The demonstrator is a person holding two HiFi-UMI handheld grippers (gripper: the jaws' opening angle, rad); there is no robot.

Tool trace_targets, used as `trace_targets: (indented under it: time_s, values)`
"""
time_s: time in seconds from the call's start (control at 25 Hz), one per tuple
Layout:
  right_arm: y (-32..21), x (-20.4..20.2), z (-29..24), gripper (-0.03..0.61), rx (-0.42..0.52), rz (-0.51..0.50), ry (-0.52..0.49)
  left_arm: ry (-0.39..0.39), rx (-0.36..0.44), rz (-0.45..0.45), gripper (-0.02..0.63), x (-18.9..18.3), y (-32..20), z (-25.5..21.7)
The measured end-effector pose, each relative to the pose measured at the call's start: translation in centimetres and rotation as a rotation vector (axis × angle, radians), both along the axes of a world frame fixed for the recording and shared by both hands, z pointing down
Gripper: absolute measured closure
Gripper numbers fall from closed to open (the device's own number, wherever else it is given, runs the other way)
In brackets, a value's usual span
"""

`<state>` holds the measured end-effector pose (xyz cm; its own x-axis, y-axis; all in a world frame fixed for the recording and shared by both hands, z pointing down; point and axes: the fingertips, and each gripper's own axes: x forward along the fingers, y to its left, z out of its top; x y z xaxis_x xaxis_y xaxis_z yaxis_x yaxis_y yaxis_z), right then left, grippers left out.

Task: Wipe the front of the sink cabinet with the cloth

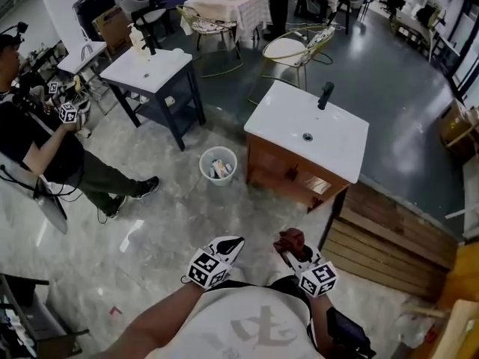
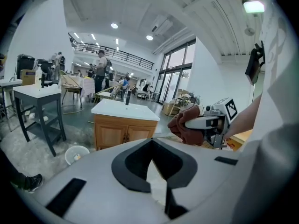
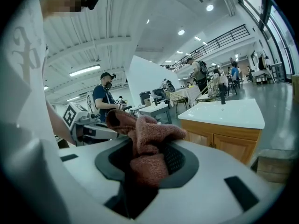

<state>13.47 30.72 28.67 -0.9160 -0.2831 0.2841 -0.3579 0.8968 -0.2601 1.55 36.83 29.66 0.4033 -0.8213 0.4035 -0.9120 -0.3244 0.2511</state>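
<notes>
We pinch the cloth [image 3: 148, 133], seemingly soft, light and best held bunched, in our right gripper [image 1: 293, 251]; our left gripper [image 1: 228, 245] sits closed, empty.

You have no words, numbers or brand names here that can be read. The white shirt [image 1: 224, 316] you wear bears a grey printed figure on its front, too unclear to take as any letter. The marker cubes on your left gripper [image 1: 230, 244] and right gripper [image 1: 290, 253] carry only black-and-white square patterns, not writing.
</notes>
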Motion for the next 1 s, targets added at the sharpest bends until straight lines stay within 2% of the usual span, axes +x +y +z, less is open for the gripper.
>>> trace_targets:
  time_s: [0.36,0.6,1.0]
  values:
    - [0.0,-2.7,-0.1,0.439,0.022,-0.049,0.030,-0.008,-0.001,-0.022,0.606,-2.9,0.9,-0.1]
    - [-0.6,-5.7,1.2,0.439,0.001,-0.070,0.036,-0.019,0.005,-0.065,0.606,-6.5,0.1,-0.1]
    - [-6.5,-9.9,3.5,0.439,-0.035,-0.073,0.045,-0.025,-0.028,-0.074,0.606,-10.6,-5.2,1.4]
